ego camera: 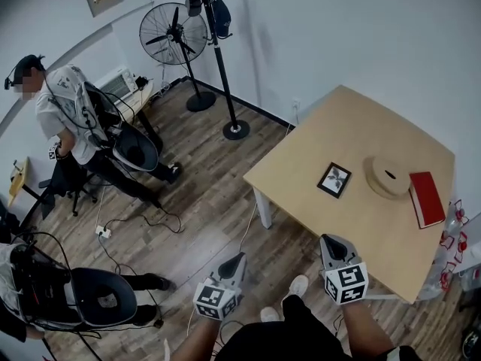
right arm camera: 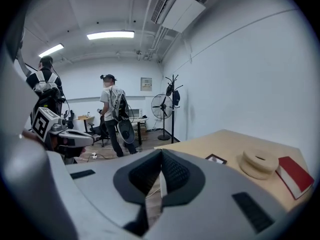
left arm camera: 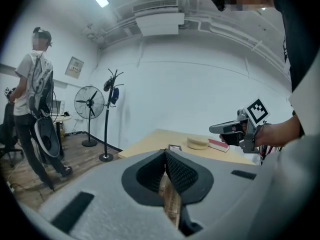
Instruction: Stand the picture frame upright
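Note:
A small black picture frame (ego camera: 334,180) lies flat on the light wooden table (ego camera: 301,164), near its middle. It also shows far off in the left gripper view (left arm camera: 174,147) and in the right gripper view (right arm camera: 216,159). My left gripper (ego camera: 238,257) hangs over the floor, short of the table's near edge, its jaws shut and empty (left arm camera: 166,156). My right gripper (ego camera: 329,240) hovers above the table's near edge, well short of the frame, with its jaws pressed together on nothing (right arm camera: 161,156).
A round wooden ring (ego camera: 388,176) and a red book (ego camera: 426,198) lie on the table to the right of the frame. A coat stand (ego camera: 218,51) and a fan (ego camera: 174,34) stand by the wall. Two people and cables (ego camera: 135,224) occupy the floor at left.

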Tool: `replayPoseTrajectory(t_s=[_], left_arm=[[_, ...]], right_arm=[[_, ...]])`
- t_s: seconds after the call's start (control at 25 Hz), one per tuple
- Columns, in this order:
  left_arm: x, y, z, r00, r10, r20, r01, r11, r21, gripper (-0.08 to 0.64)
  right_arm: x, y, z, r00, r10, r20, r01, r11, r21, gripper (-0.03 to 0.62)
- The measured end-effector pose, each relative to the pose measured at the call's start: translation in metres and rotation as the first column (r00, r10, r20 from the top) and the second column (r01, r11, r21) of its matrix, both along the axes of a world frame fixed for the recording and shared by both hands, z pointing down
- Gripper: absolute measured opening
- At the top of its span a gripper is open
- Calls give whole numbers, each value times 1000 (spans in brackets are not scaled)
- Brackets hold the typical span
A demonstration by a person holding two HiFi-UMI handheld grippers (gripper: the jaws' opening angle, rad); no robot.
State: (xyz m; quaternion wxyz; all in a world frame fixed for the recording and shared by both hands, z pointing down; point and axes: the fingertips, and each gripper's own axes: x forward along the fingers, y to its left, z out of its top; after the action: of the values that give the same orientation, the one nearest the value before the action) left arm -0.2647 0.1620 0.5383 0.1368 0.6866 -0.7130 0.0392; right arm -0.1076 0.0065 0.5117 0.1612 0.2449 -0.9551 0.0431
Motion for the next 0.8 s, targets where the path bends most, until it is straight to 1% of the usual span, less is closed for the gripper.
replayPoseTrajectory(t_s=[0.16,0.32,0.52,0.68,0.8], left_arm=[[-1,-29,0,1000,7,11,-7,1000,2,-5],[-9,-66,-1,1000,11,4,-11,1000,4,-5],[-11,-120,-5,999,50,17,-50,999,6,-5],[-12,-161,-9,997,78,22,-78,997,6,-5],[-8,-189,-8,995,94,30,-94,996,-7,-5]], right_arm=[[4,-27,7,1000,21,8,-21,1000,-13,9],[3,-60,6,999,38,6,-38,999,-18,9],[-2,-103,-3,998,59,30,-59,998,-21,9],[-3,-134,-2,997,72,41,-71,997,-42,9],[0,-154,1,996,81,44,-78,995,-59,9]])
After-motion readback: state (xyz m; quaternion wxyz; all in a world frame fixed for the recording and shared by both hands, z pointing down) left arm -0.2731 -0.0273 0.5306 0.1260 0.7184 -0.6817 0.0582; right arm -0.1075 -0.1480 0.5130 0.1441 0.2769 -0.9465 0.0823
